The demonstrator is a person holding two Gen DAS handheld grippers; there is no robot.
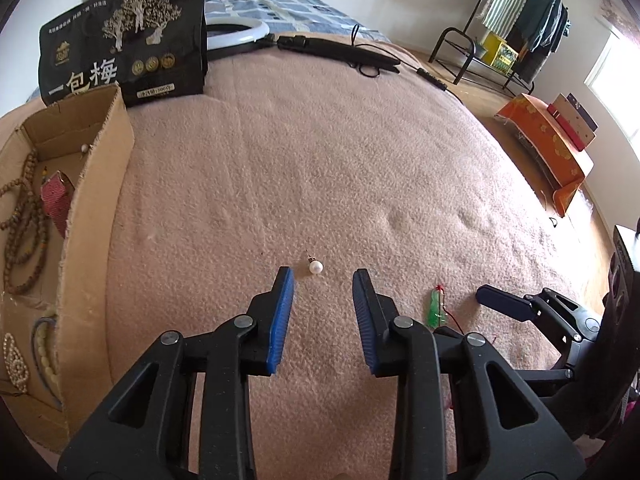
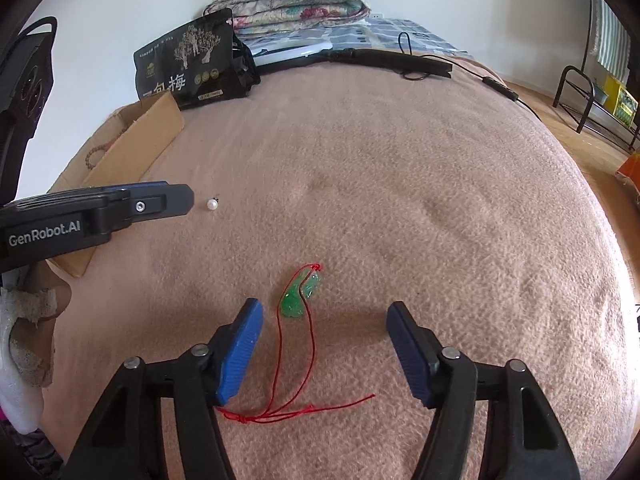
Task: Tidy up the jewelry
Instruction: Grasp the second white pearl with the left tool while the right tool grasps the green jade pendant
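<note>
A white pearl earring (image 1: 315,267) lies on the pink blanket just beyond my left gripper (image 1: 323,277), which is open and empty; it also shows in the right wrist view (image 2: 211,204). A green jade pendant (image 2: 299,294) on a red cord (image 2: 294,364) lies between the open fingers of my right gripper (image 2: 324,310), which is empty. The pendant also shows in the left wrist view (image 1: 437,306). A cardboard box (image 1: 94,208) at the left holds bead necklaces (image 1: 24,232), a pearl piece and a red pouch (image 1: 56,200).
A black snack bag (image 1: 124,36) stands behind the box. A ring light (image 1: 236,32) and black stand with cable (image 1: 340,52) lie at the back. Folded quilts (image 2: 296,0) are beyond. An orange box (image 1: 548,148) and a clothes rack (image 1: 520,20) stand on the floor at the right.
</note>
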